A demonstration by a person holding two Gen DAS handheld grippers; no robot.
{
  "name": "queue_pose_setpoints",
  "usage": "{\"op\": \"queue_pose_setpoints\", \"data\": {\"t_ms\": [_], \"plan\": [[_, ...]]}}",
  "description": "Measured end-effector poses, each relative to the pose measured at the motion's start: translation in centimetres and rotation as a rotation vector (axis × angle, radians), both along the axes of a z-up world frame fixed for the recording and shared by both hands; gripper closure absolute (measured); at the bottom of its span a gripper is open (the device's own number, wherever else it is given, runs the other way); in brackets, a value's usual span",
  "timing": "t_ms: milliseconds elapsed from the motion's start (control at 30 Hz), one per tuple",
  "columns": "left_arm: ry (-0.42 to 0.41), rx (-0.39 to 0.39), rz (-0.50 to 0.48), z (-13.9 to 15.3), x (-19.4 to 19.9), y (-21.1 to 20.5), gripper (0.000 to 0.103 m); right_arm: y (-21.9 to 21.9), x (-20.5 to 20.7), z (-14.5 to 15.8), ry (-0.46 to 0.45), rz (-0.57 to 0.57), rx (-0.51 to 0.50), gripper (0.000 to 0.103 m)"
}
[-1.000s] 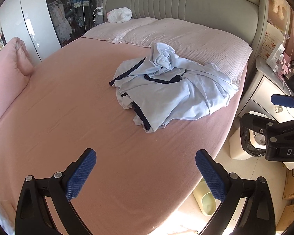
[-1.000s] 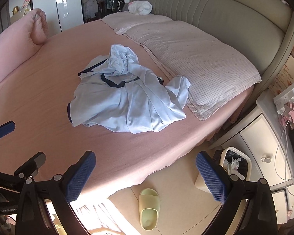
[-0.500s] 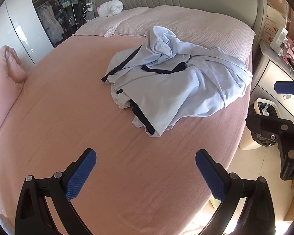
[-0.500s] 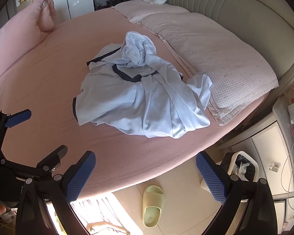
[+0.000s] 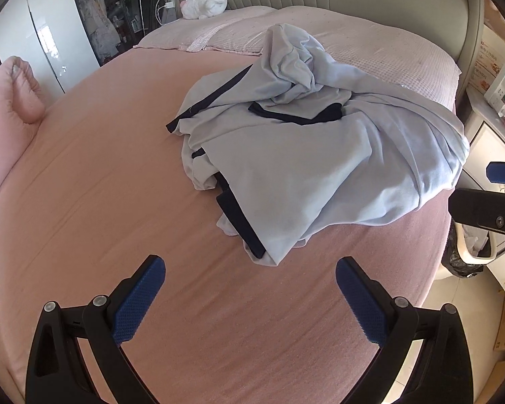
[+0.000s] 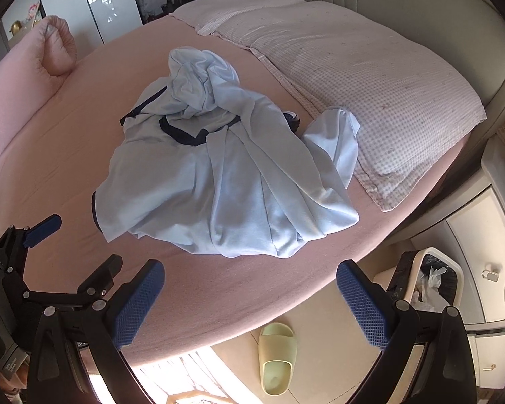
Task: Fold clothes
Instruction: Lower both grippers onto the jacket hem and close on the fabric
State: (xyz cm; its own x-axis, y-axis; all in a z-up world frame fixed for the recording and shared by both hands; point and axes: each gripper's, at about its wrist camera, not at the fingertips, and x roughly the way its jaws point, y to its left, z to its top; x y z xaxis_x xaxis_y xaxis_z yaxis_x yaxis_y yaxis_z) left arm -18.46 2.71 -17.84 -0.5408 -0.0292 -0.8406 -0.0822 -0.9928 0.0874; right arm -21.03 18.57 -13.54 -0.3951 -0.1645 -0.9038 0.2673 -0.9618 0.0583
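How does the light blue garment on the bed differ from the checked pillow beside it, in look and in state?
The light blue garment is crumpled in a heap with dark navy trim; the checked pillow lies flat and smooth, pale pink. The garment is plain cloth; the pillow shows a fine check. One garment edge rests against the pillow. Both lie on the pink bed sheet.

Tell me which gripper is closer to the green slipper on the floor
Right. The right gripper hangs open at the bed's edge, with the green slipper on the floor just below it. The left gripper is open over the pink sheet, farther in; its view shows no slipper.
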Motion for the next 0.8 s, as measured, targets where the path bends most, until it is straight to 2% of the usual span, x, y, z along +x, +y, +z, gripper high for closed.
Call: {"op": "queue_pose_setpoints", "data": {"t_ms": [200, 433, 567, 700, 800], "plan": [[0.003, 0.039, 0.008, -0.4, -0.9, -0.3, 0.000, -0.2, -0.8, -1.3, -0.033, -0.023, 0.002, 0.001], [0.006, 0.090, 0.017, -0.9, -2.0, -0.7, 0.000, -0.5, -1.7, -1.7, -0.021, -0.040, 0.041, 0.001], [-0.005, 0.140, 0.042, -1.4, -2.8, -1.3, 0.000, -0.1, -2.2, -1.3, 0.005, -0.071, 0.053, 0.012], [-0.012, 0.141, 0.042, -2.0, -3.4, -1.3, 0.000, -0.1, -2.8, -1.3, 0.004, -0.066, 0.043, 0.013], [-0.010, 0.124, 0.033, -2.2, -3.7, -0.7, 0.000, -0.4, -3.1, -1.7, 0.007, -0.061, 0.078, 0.013]]}}
